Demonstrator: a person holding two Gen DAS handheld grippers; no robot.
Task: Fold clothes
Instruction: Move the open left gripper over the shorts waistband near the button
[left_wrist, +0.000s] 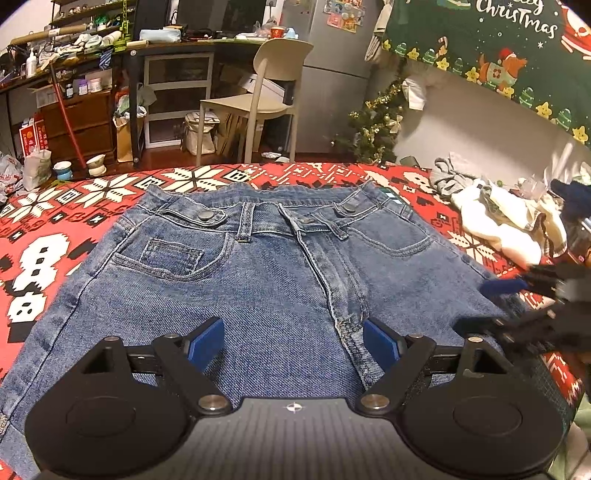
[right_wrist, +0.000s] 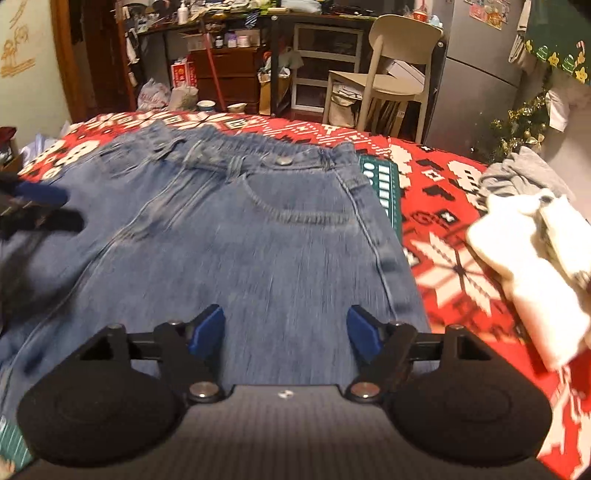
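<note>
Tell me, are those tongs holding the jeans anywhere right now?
No. Both the left tongs and the right tongs stand open above the jeans, with nothing between their blue pads. The jeans lie flat on the red blanket.

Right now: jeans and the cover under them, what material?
Jeans: looks like washed blue denim, diagonal twill weave, contrast stitching, metal buttons. Cover: red and white patterned fabric, matte, maybe knit or fleece; weave not resolvable.

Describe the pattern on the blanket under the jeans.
Red blanket with white snowflakes and black-and-white blocky figures; clearest in the left wrist view.
</note>
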